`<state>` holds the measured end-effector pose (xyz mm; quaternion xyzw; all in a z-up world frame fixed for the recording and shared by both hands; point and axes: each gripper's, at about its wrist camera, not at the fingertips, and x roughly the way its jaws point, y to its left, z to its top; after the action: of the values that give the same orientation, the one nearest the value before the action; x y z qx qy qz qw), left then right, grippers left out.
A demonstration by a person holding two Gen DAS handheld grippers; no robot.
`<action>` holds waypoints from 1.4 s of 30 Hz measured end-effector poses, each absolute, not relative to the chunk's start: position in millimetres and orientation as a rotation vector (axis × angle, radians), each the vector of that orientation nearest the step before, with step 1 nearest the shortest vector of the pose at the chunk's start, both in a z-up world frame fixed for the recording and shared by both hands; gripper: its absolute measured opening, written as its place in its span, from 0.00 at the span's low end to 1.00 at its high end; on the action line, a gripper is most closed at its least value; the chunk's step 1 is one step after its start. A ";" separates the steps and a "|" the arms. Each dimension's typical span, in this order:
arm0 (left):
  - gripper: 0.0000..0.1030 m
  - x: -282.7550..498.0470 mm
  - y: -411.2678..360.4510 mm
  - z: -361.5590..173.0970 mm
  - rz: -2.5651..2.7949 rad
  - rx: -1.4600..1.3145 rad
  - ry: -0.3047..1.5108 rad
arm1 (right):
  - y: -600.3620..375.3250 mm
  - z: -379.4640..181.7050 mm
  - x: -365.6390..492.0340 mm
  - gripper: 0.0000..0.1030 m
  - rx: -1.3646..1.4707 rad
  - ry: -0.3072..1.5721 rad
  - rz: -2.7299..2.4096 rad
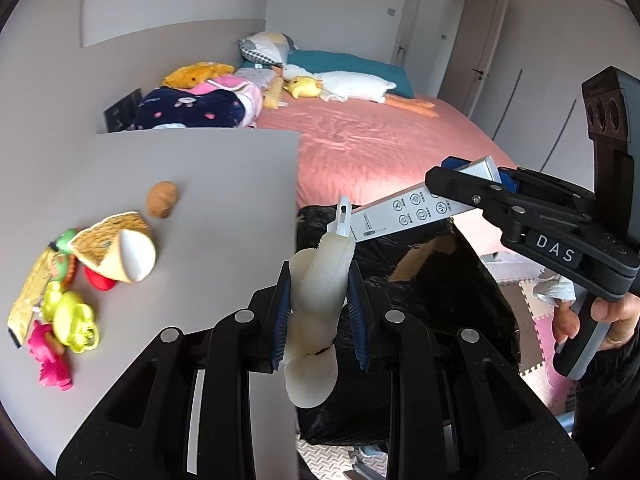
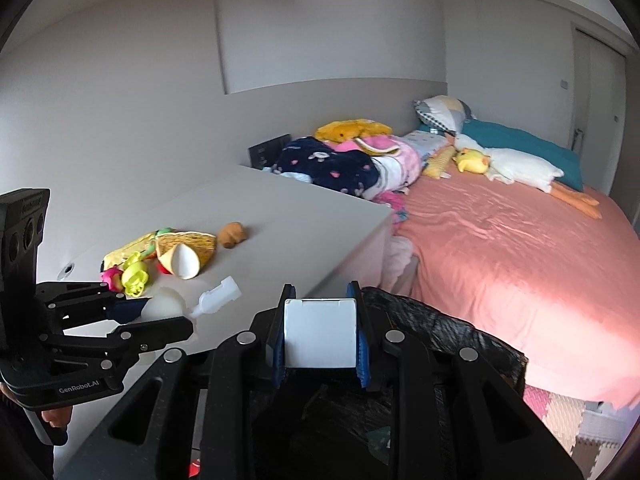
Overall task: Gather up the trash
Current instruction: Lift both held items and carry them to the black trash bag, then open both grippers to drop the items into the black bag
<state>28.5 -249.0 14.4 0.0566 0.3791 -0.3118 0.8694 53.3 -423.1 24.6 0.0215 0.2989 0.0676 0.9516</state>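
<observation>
Trash in both grippers right now. Left gripper (image 1: 318, 300) is clamped on a crumpled off-white foam sheet (image 1: 316, 280), its blue pads pressing both sides; the sheet sticks out above and below the jaws. A small white plastic bottle (image 1: 343, 216) shows at the sheet's upper end; can't tell whether it's gripped or just wrapped in the foam. From the right wrist view the foam and bottle hang over the near edge of the grey tabletop (image 2: 288, 216).

Right gripper (image 2: 320, 328) is clamped on a long white box (image 2: 320, 332) by one end, with printed round icons along its side visible in the left wrist view. The box's free end nearly meets the bottle; contact unclear. A hand (image 1: 600, 316) is on the right gripper's handle.

Black trash bag (image 1: 420, 280) sits open just off the tabletop's right edge, between it and the pink bed (image 1: 380, 140). Both held items are over or at its mouth.

Left on the tabletop, toward the left edge: a torn snack bag (image 1: 116, 252), a brown lump (image 1: 162, 199) just behind it, a yellow wrapper (image 1: 30, 292), plus yellow-green and pink plastic toys (image 1: 72, 320). Plush toys and pillows are at the bed's far end.
</observation>
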 end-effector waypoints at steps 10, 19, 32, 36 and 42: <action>0.27 29.0 -296.5 -0.2 -0.745 0.169 0.843 | -460.5 17.7 42.8 0.27 0.082 0.621 0.046; 0.94 21.6 -313.2 -9.7 -0.738 0.233 0.828 | -496.4 20.3 26.9 0.83 0.129 0.557 -0.175; 0.94 23.2 -298.8 -11.4 -0.701 0.213 0.836 | -493.6 21.7 29.7 0.84 0.145 0.564 -0.158; 0.94 24.9 -288.3 -12.3 -0.674 0.208 0.838 | -484.6 20.5 33.8 0.84 0.141 0.567 -0.136; 0.94 30.6 -268.8 -13.4 -0.625 0.188 0.846 | -465.7 17.5 42.9 0.84 0.132 0.578 -0.099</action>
<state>30.6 -268.8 -13.4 0.0896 0.4032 -0.2980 0.8606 42.9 -465.7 17.5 0.0652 0.2847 -0.0486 0.9552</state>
